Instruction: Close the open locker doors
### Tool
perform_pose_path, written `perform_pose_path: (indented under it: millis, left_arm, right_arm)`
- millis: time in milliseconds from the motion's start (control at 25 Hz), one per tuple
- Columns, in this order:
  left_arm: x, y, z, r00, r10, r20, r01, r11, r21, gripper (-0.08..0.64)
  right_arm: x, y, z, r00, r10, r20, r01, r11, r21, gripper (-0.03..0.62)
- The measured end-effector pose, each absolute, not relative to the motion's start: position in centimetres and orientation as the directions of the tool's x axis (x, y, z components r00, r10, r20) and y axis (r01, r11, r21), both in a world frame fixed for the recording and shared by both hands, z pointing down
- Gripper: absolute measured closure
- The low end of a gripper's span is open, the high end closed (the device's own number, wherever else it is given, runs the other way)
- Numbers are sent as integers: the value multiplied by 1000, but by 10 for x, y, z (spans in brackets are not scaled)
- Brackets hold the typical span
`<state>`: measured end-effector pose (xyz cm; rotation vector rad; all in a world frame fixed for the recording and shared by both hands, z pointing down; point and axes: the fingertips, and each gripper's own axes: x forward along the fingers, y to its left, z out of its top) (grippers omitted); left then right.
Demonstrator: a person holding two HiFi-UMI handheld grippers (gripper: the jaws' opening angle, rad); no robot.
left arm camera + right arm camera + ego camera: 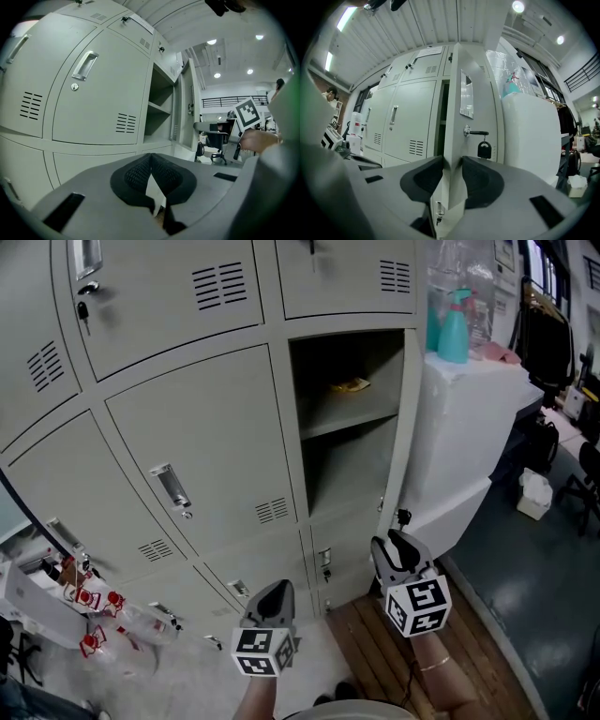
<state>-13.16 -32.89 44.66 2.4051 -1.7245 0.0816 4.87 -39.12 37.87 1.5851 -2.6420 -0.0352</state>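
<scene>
A bank of grey lockers (187, 427) fills the head view. One tall compartment (347, 418) stands open, with a shelf and a yellow item (350, 385) on it. Its door (405, 427) swings out towards me, edge-on. My right gripper (398, 545) is at the door's lower edge. In the right gripper view the door (473, 108) runs between the jaws of this gripper (452, 161), both pads touching it; a key with a black fob (483, 149) hangs in its lock. My left gripper (274, 596) hangs lower left, away from the lockers; its jaws (151, 157) meet at the tips, empty.
A white cabinet (469, 427) stands right behind the open door, with a teal spray bottle (453, 329) on top. The other locker doors (172, 486) are closed. Bags with red-and-white items (89, 615) lie at the lower left. A wooden floor strip (441, 643) runs under my right arm.
</scene>
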Motion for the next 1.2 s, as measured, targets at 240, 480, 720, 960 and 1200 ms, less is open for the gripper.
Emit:
perform_pose_path:
  millis: [240, 480, 720, 960, 1200]
  left_arm:
    - [-141, -332, 448, 287, -945, 155, -956, -272, 114, 540]
    - [-155, -331, 447, 240, -957, 160, -969, -226, 105, 540]
    - [-171, -328, 449, 190, -968, 164, -979, -175, 102, 540]
    - [-182, -325, 449, 153, -974, 165, -985, -137, 107, 540]
    - [-197, -323, 456, 115, -978, 174, -989, -97, 108, 540]
  right_arm:
    - [31, -403, 378, -494, -869, 27, -866, 494, 72, 443]
    - [8, -419, 380, -517, -856, 18, -854, 517, 67, 425]
    - [-16, -437, 382, -539, -842, 22, -839, 539, 77, 425]
    - [-39, -457, 382, -553, -833, 21, -827, 552, 103, 426]
    - [-59, -475, 382, -558, -829, 32, -823, 558, 105, 428]
